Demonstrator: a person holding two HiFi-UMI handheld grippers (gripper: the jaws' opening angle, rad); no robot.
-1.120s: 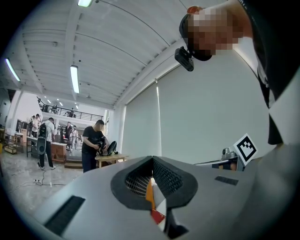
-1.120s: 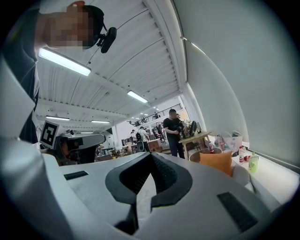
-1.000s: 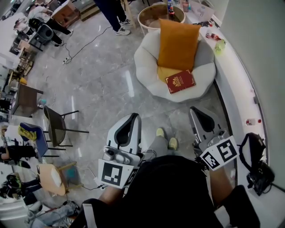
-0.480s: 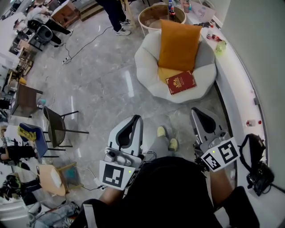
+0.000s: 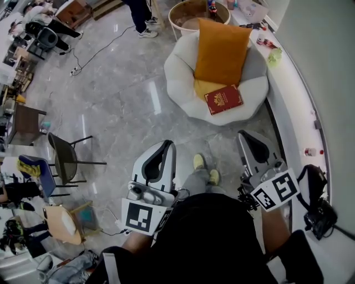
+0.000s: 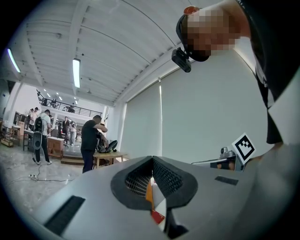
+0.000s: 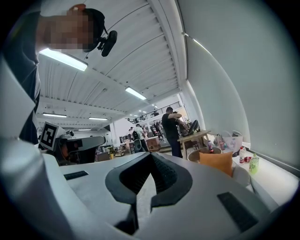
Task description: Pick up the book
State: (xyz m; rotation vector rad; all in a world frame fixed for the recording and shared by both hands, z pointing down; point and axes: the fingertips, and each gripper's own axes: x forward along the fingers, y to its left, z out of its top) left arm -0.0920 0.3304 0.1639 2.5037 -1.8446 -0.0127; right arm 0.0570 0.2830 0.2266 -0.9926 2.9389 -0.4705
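Observation:
A dark red book (image 5: 223, 100) lies flat on the seat of a white round armchair (image 5: 180, 77), at the foot of an orange cushion (image 5: 222, 51). My left gripper (image 5: 168, 146) and right gripper (image 5: 244, 136) are held level in front of me over the floor, well short of the chair. Both are shut with nothing in them. The left gripper view shows thin slivers of the cushion (image 6: 148, 194) and the book (image 6: 157, 216) below its meeting tips (image 6: 152, 158). The right gripper view shows the cushion (image 7: 217, 162) to the right of its shut gripper (image 7: 151, 154); the book is hidden there.
A round basket table (image 5: 186, 12) with bottles stands behind the armchair. A white ledge (image 5: 297, 108) with bottles runs along the right wall, and a black bag (image 5: 313, 194) lies near my right arm. Folding chairs (image 5: 64, 158) stand at left. My shoes (image 5: 205, 169) are between the grippers.
The view has shifted slightly across the floor, the left-hand furniture sliding towards the frame's edge. Both grippers stay shut in front of me. The book has not moved on the chair.

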